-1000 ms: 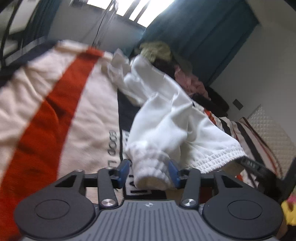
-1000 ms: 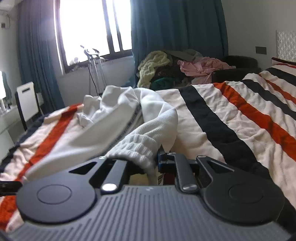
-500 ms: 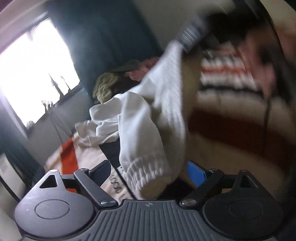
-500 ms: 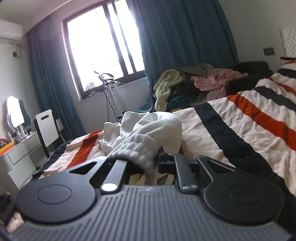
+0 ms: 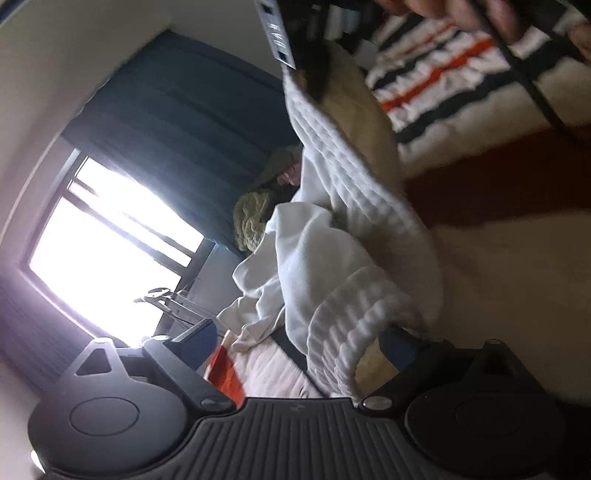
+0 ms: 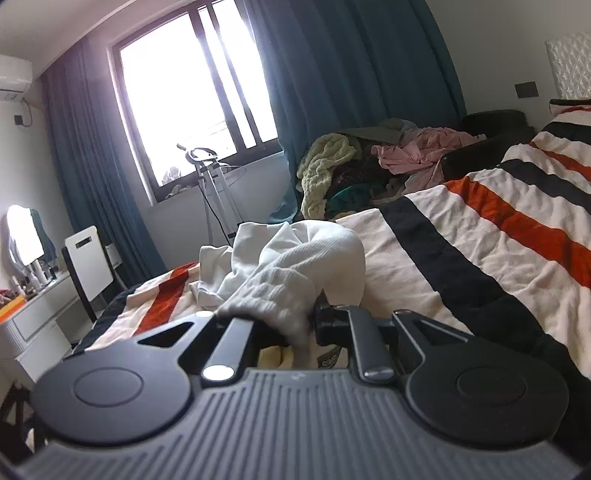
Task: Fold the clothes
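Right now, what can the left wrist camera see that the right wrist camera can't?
Only the left view shows the left gripper, open, with the ribbed cuff loose between its fingers, and a hand at the top edge. Only the right view shows the right gripper shut on another cuff, a white chair and an air conditioner. Both show the white garment, striped blanket, window and clothes pile.
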Demonstrator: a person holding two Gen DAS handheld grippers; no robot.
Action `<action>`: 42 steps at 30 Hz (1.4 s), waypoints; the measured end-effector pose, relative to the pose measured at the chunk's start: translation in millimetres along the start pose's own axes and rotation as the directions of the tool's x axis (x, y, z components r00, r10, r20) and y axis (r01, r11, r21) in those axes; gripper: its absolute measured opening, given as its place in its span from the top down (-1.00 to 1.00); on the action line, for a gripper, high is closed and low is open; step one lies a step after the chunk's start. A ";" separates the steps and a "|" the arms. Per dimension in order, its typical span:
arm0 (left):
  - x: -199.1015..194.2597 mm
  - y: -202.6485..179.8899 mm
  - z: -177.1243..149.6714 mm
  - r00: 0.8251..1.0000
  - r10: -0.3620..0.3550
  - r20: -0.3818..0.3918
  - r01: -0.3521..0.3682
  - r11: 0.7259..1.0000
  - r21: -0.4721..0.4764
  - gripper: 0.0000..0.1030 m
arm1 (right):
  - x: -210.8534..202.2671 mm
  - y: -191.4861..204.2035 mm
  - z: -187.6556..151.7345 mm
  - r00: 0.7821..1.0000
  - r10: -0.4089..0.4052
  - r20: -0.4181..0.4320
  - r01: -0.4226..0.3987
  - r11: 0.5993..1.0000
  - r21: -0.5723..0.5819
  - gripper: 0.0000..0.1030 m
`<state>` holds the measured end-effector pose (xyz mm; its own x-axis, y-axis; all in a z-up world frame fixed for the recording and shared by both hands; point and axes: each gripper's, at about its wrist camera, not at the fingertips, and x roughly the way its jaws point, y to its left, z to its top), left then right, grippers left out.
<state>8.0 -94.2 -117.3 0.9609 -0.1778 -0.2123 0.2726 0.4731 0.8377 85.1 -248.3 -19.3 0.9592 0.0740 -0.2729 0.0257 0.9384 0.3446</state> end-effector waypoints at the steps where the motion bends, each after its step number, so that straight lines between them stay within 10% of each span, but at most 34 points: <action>1: 2.2 1.0 2.9 1.000 -0.007 0.024 0.007 1.000 -0.022 -0.92 | 1.1 0.4 -0.9 1.000 -0.007 -0.004 0.007 1.000 -0.006 0.73; 5: 13.9 19.0 12.1 0.997 0.057 0.044 -0.047 0.978 -0.204 -0.94 | 5.4 0.7 -5.4 0.999 -0.046 -0.024 0.045 0.999 -0.029 0.73; 8: 21.7 57.7 7.9 0.993 0.115 0.014 -0.097 0.895 -0.435 -0.94 | 8.0 0.3 -8.5 0.997 -0.072 -0.040 0.070 0.996 -0.046 0.72; 13: 37.1 128.3 -25.2 0.983 0.140 -0.119 -0.181 0.632 -0.753 -0.92 | 13.7 6.7 -16.6 0.993 -0.097 -0.068 0.089 0.990 -0.111 0.71; 18: 61.8 180.0 -81.2 0.959 -0.019 -0.282 -0.258 0.354 -0.899 -0.87 | 19.5 13.2 -24.7 0.988 -0.124 -0.094 0.106 0.979 -0.176 0.70; 22: 77.2 201.9 -137.6 0.918 -0.177 -0.355 -0.314 0.222 -0.923 -0.85 | 27.0 28.3 -40.6 0.978 -0.106 -0.179 0.054 0.961 -0.272 0.64; 26: 96.3 200.8 -182.9 0.877 -0.282 -0.389 -0.359 0.155 -0.920 -0.86 | 33.8 46.1 -56.0 0.959 -0.098 -0.266 -0.006 0.931 -0.365 0.43; 30: 112.5 188.9 -221.1 0.845 -0.388 -0.369 -0.366 0.083 -0.927 -0.87 | 30.8 59.2 -65.6 0.949 -0.075 -0.307 -0.052 0.921 -0.386 -0.61; 37: 99.0 199.6 -219.5 0.855 -0.408 -0.321 -0.306 0.103 -0.947 -0.88 | 3.5 69.5 -60.3 0.946 0.060 -0.319 -0.157 0.945 -0.286 -0.61; 42: 90.3 202.6 -212.6 0.821 -0.509 -0.259 -0.230 0.120 -0.966 -0.87 | -16.2 54.1 -39.7 0.957 0.183 -0.226 -0.211 0.972 -0.106 -0.58</action>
<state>160.3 169.0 -73.7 0.6627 -0.1634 -0.7309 -0.1415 0.9310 -0.3364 59.7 -185.4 -31.8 0.8585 0.3192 -0.4013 -0.2075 0.9319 0.2974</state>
